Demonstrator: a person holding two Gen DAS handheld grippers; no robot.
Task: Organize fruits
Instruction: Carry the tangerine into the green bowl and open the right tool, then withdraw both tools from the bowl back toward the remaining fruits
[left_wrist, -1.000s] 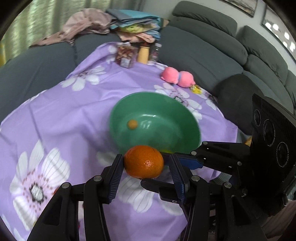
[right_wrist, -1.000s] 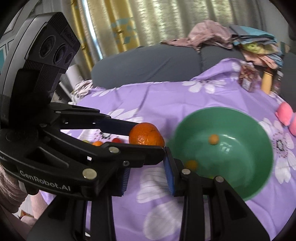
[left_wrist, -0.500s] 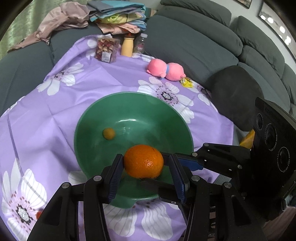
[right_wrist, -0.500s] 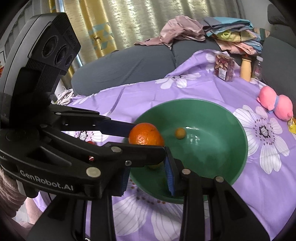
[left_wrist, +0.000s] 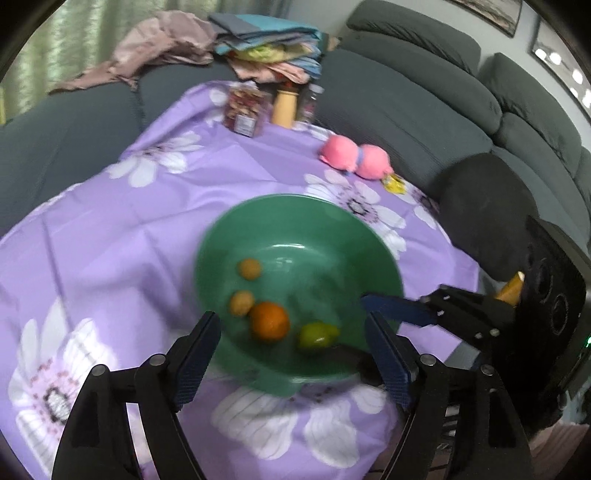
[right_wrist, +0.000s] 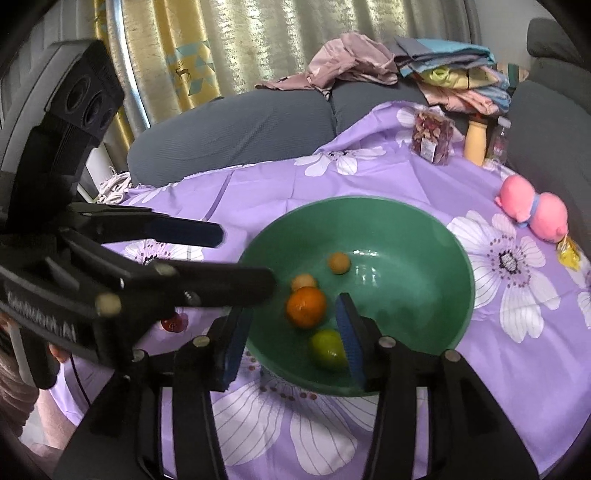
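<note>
A green bowl (left_wrist: 314, 221) (right_wrist: 424, 229) stands on the purple flowered cloth. In it lie an orange (left_wrist: 269, 320) (right_wrist: 306, 307), a green lime (left_wrist: 317, 335) (right_wrist: 327, 349) and two small yellow-orange fruits (left_wrist: 249, 268) (left_wrist: 241, 302). My left gripper (left_wrist: 291, 350) is open and empty above the bowl's near rim; it also shows in the right wrist view (right_wrist: 243, 258). My right gripper (right_wrist: 291, 336) is open and empty at the bowl's near edge, and shows in the left wrist view (left_wrist: 391, 306).
A pink plush toy (left_wrist: 354, 159) (right_wrist: 532, 212), a snack jar (left_wrist: 243, 110) (right_wrist: 432, 142) and bottles (left_wrist: 284, 107) stand at the far side. A small red fruit (right_wrist: 173, 325) lies left of the bowl. Grey sofa and piled clothes surround the cloth.
My left gripper opened and let the orange go; it now lies in the bowl. Both grippers have drawn back a little from the bowl.
</note>
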